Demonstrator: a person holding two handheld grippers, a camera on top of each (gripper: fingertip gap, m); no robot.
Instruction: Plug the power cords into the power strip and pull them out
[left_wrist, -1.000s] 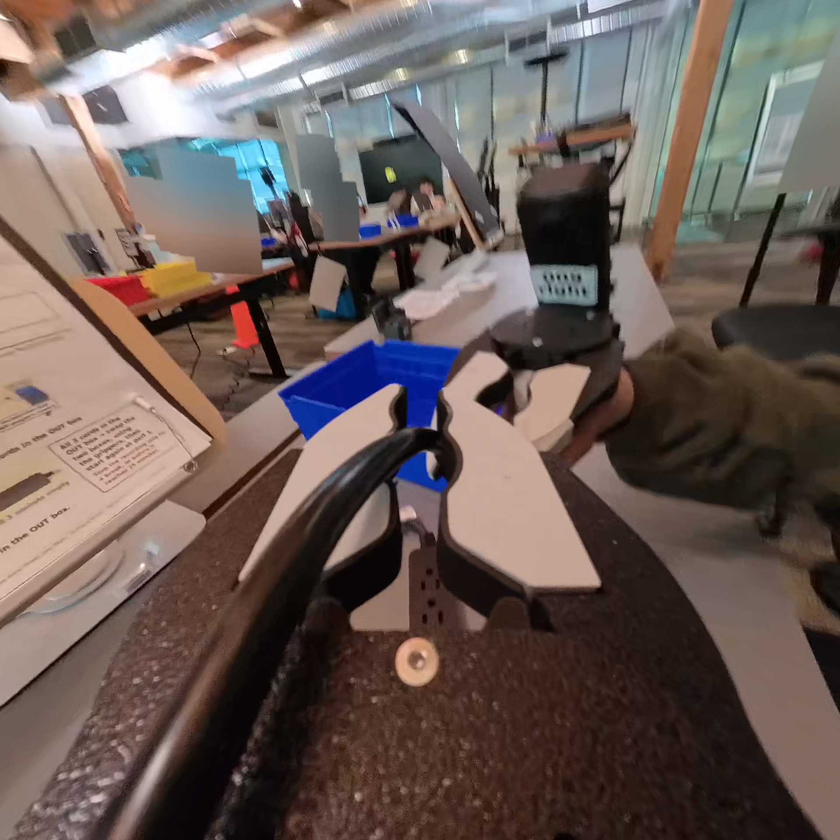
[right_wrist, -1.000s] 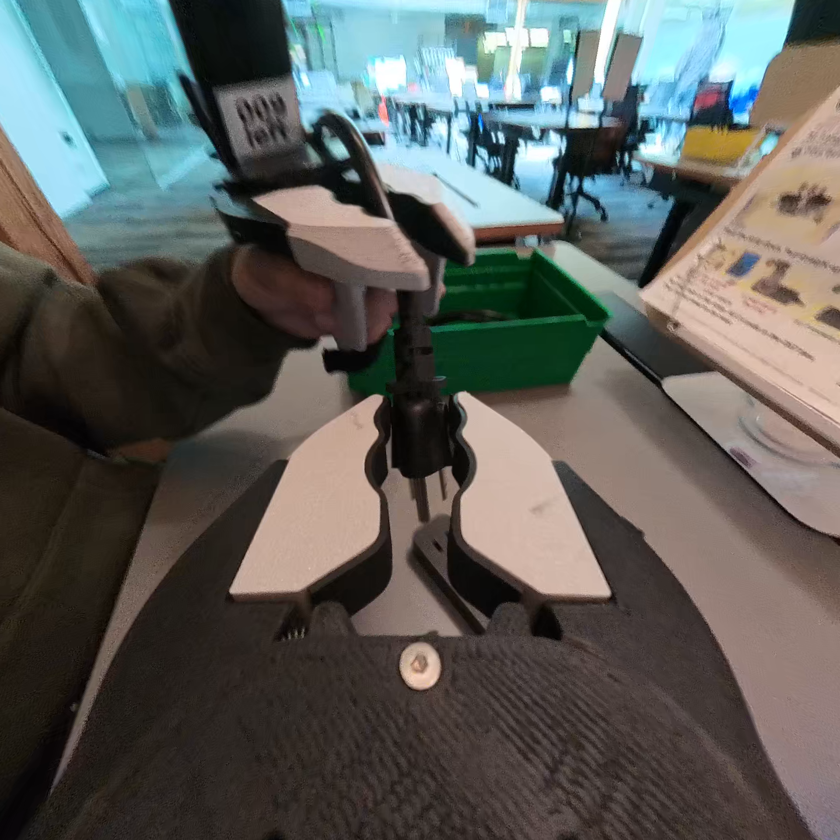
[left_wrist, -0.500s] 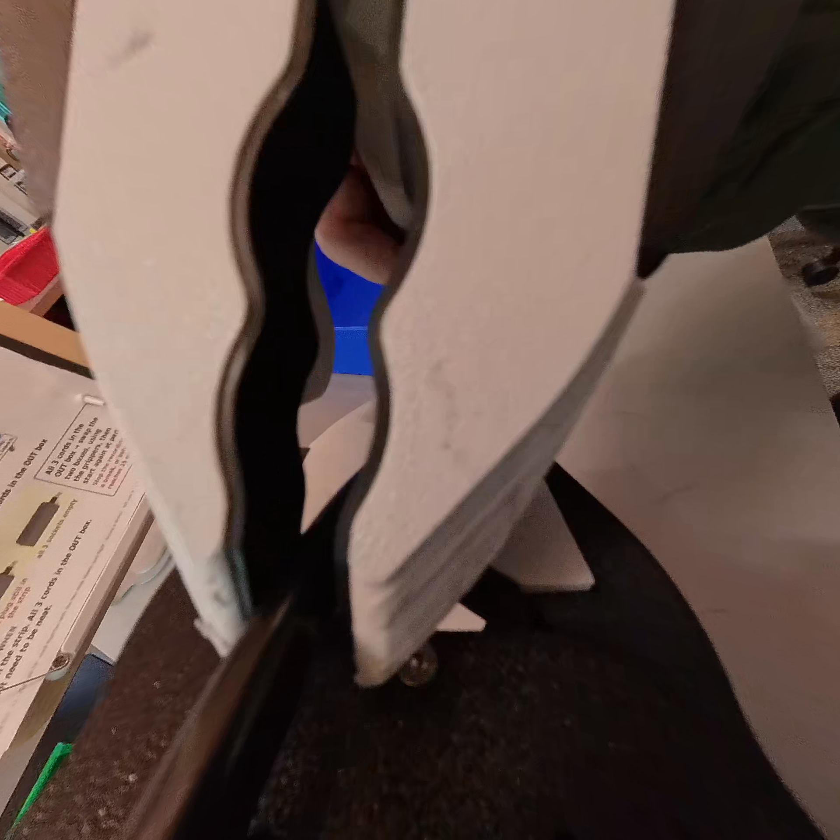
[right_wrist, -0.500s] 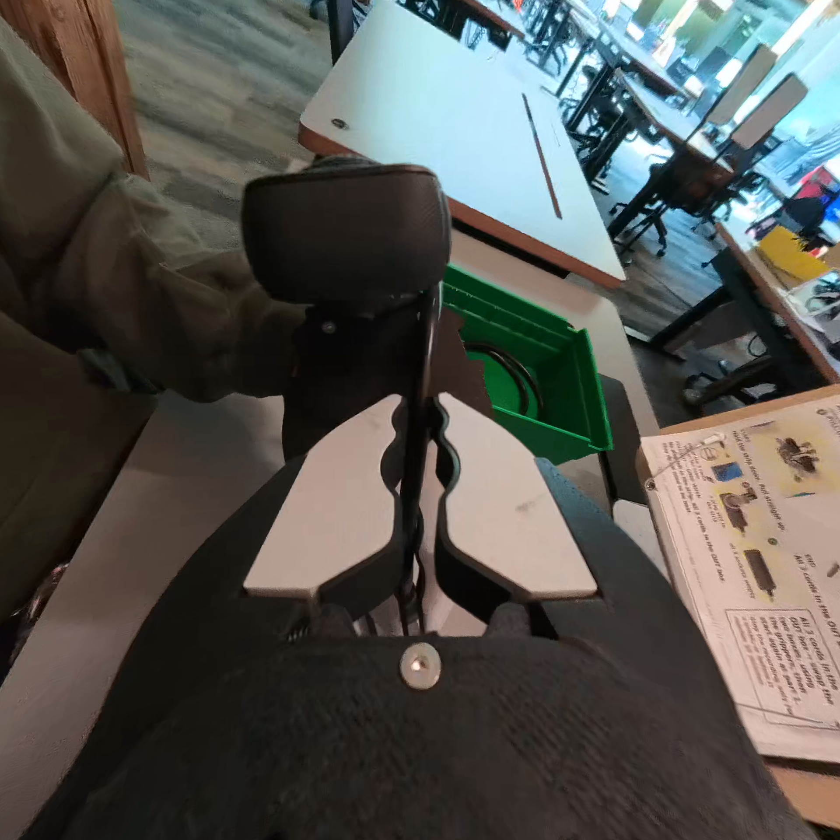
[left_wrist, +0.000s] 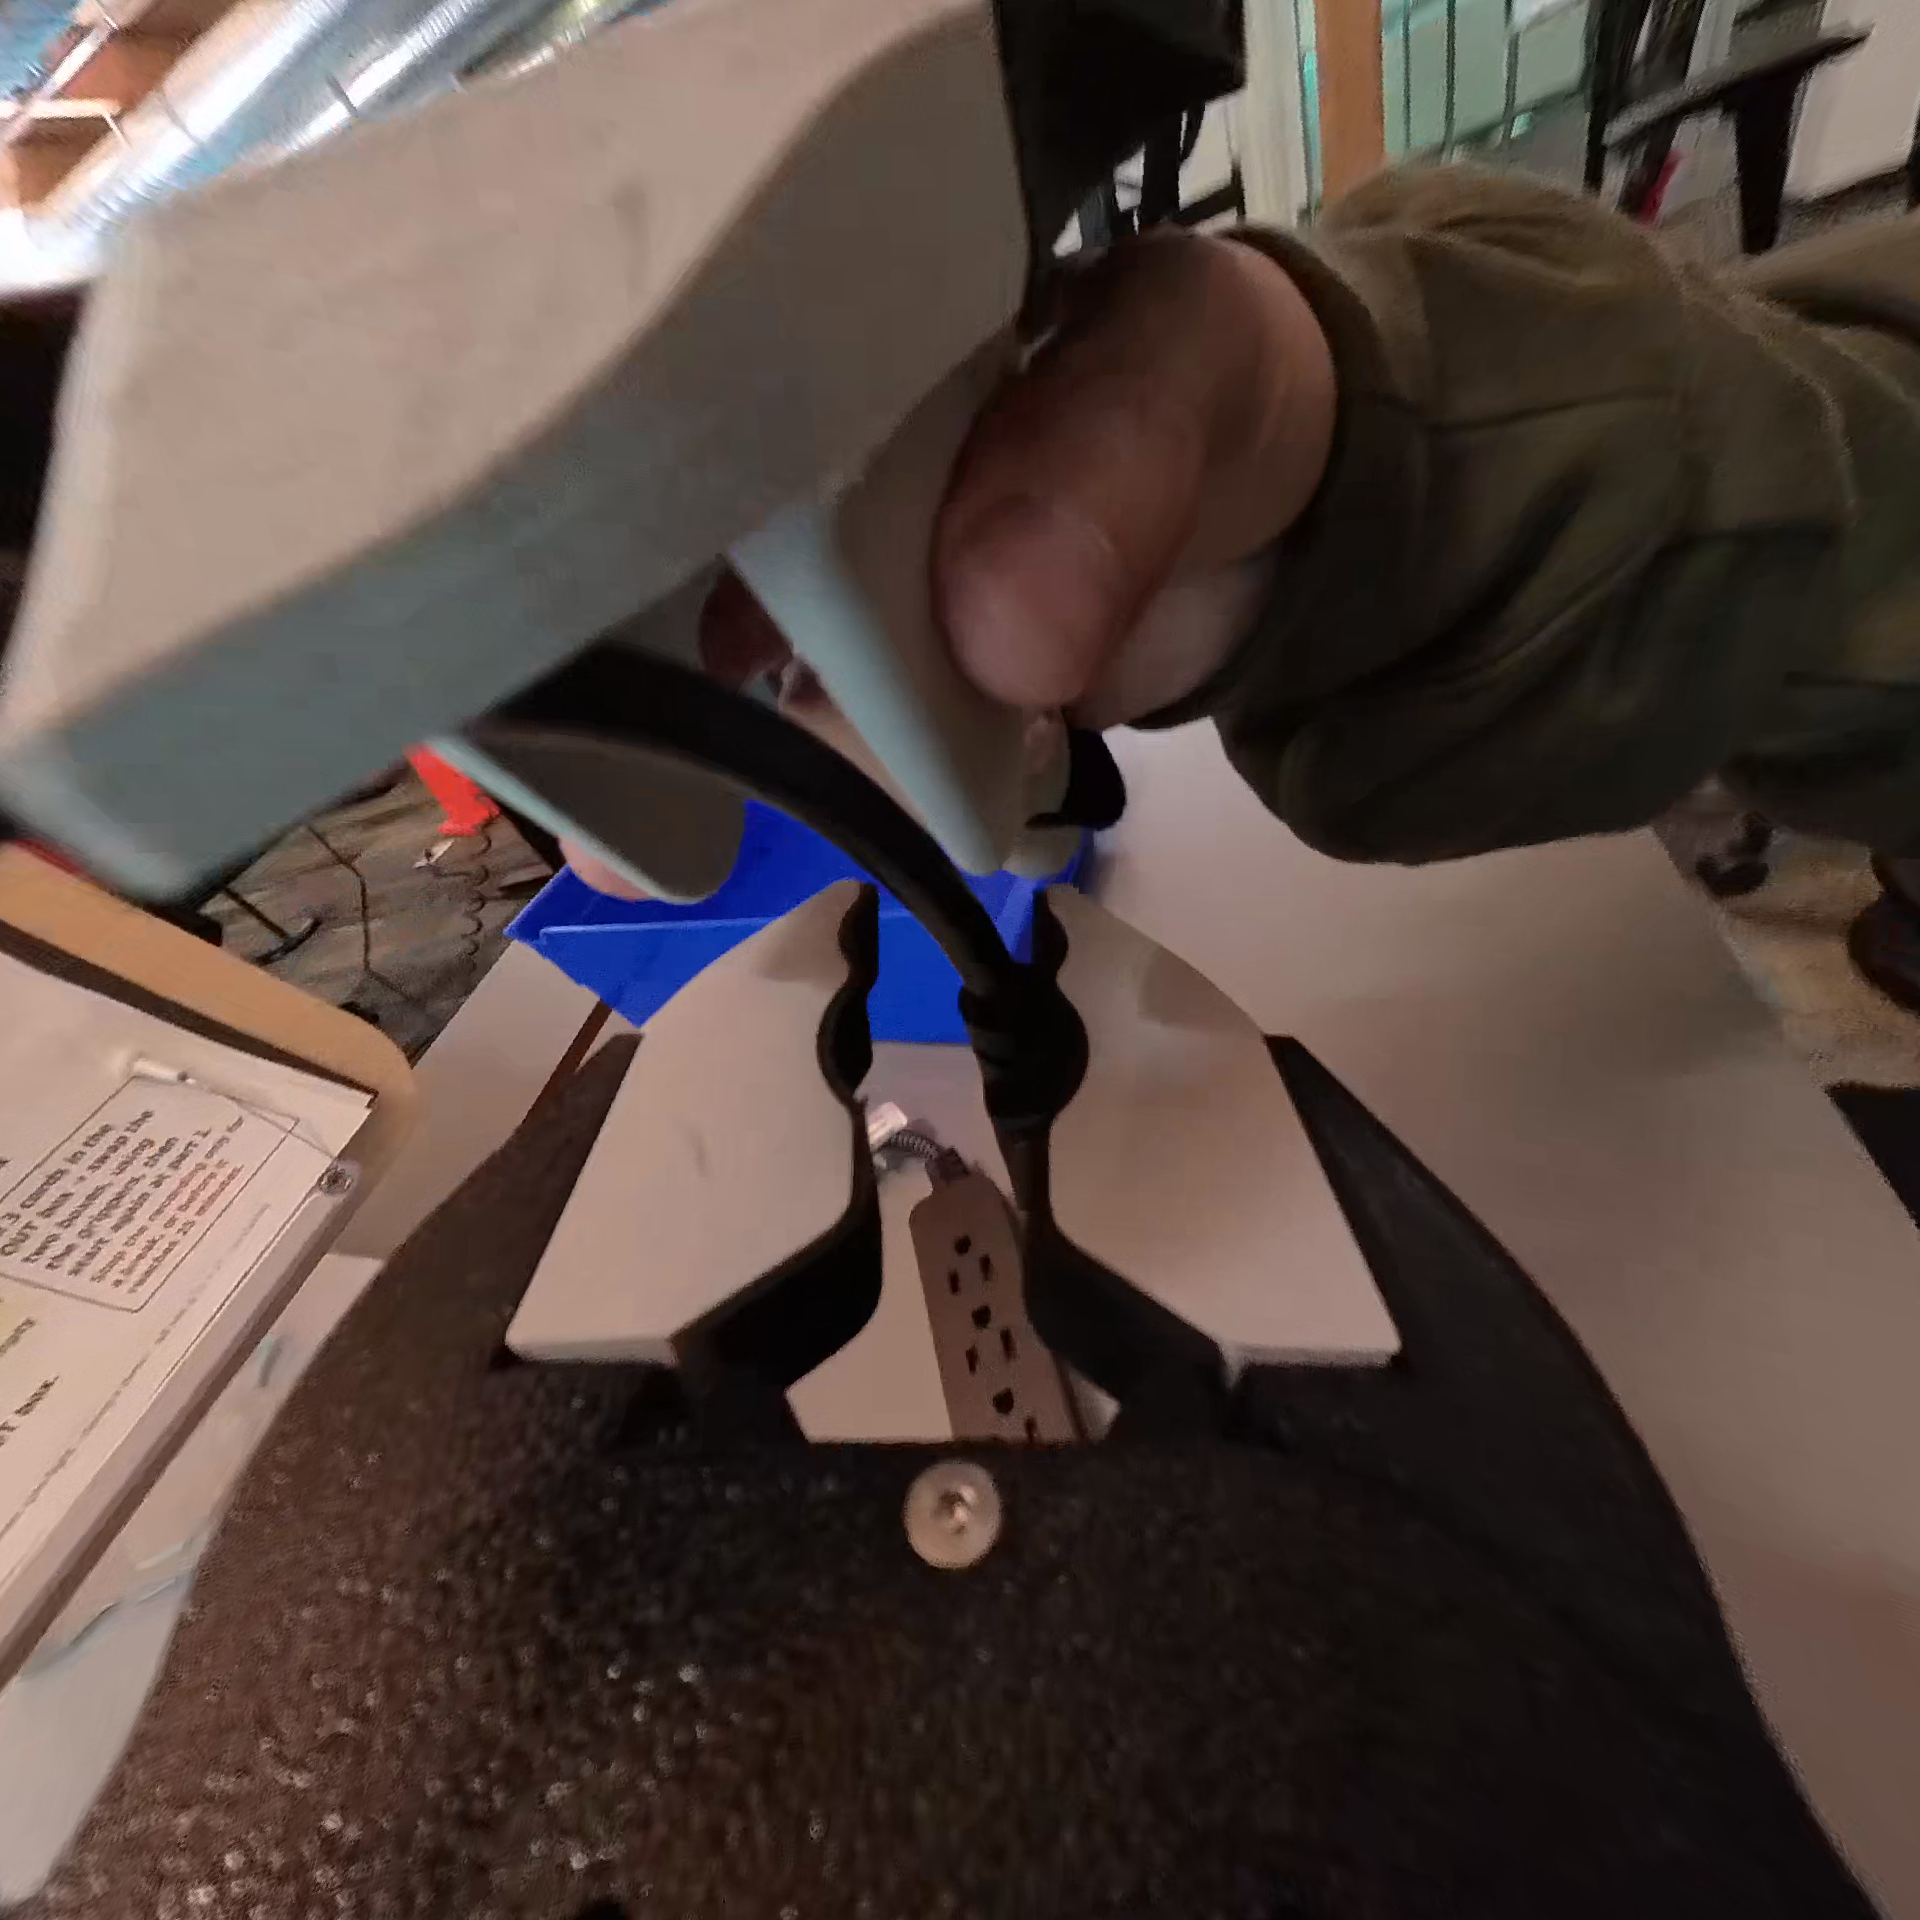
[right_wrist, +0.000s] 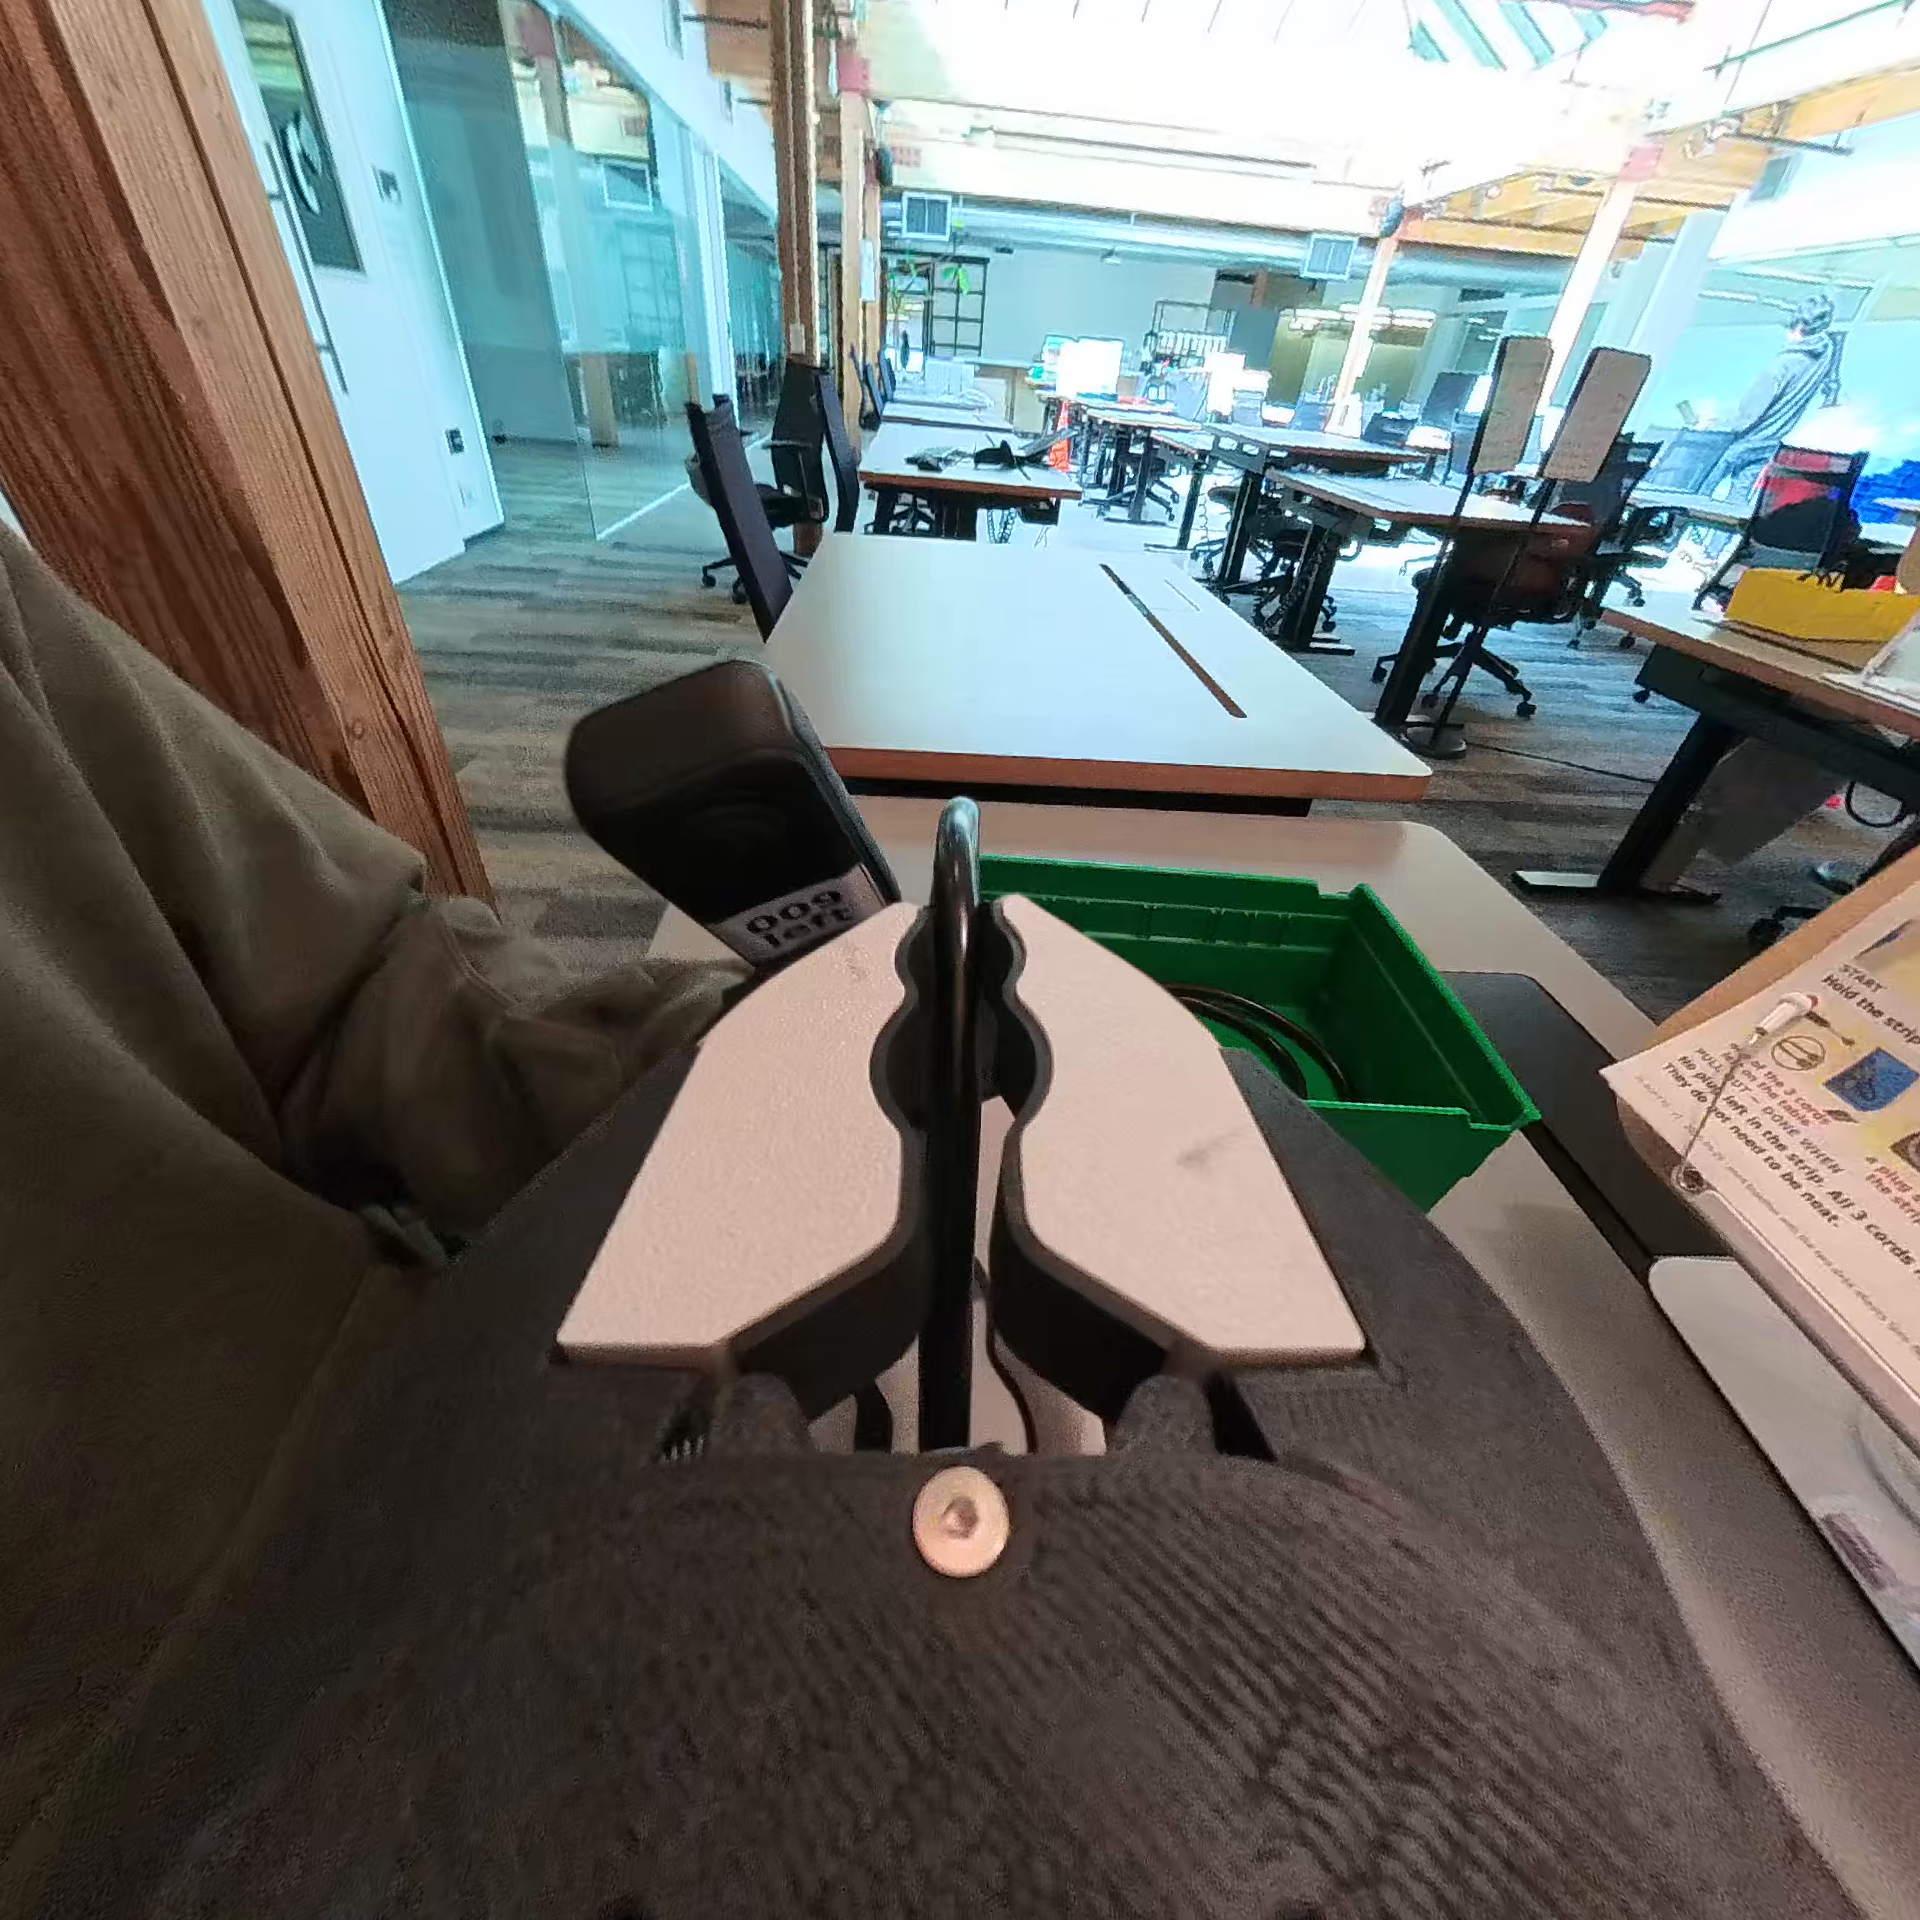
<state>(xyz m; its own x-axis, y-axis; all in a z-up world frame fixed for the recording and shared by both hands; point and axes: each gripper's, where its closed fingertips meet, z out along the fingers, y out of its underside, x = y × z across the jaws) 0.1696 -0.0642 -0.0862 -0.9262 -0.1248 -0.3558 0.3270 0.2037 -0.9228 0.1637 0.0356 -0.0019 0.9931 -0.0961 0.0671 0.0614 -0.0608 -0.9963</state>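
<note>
Now, in the left wrist view, the left gripper (left_wrist: 951, 914) has its fingers apart; the black power cord (left_wrist: 914, 862) leans against the inner edge of the right finger (left_wrist: 1195, 1153), and a free gap stays beside the left finger (left_wrist: 727, 1132). Below, between the fingers, the power strip (left_wrist: 987, 1314) lies on the grey table (left_wrist: 1455, 1091) with its sockets up. The right gripper (left_wrist: 499, 416) and the hand (left_wrist: 1122, 468) that holds it hang very close above, so little room is left over the strip. A blue bin (left_wrist: 665, 951) stands behind, and an instruction board (left_wrist: 156, 1247) at the left edge. In the right wrist view, the right gripper (right_wrist: 961, 920) is nearly closed around the cord (right_wrist: 954, 1143), which passes between the fingers; I cannot tell if they really press it. A green bin (right_wrist: 1382, 997) stands just beyond the right finger, a wooden post (right_wrist: 208, 416) rises at the left, and an open office with desks (right_wrist: 1039, 665) lies behind.
</note>
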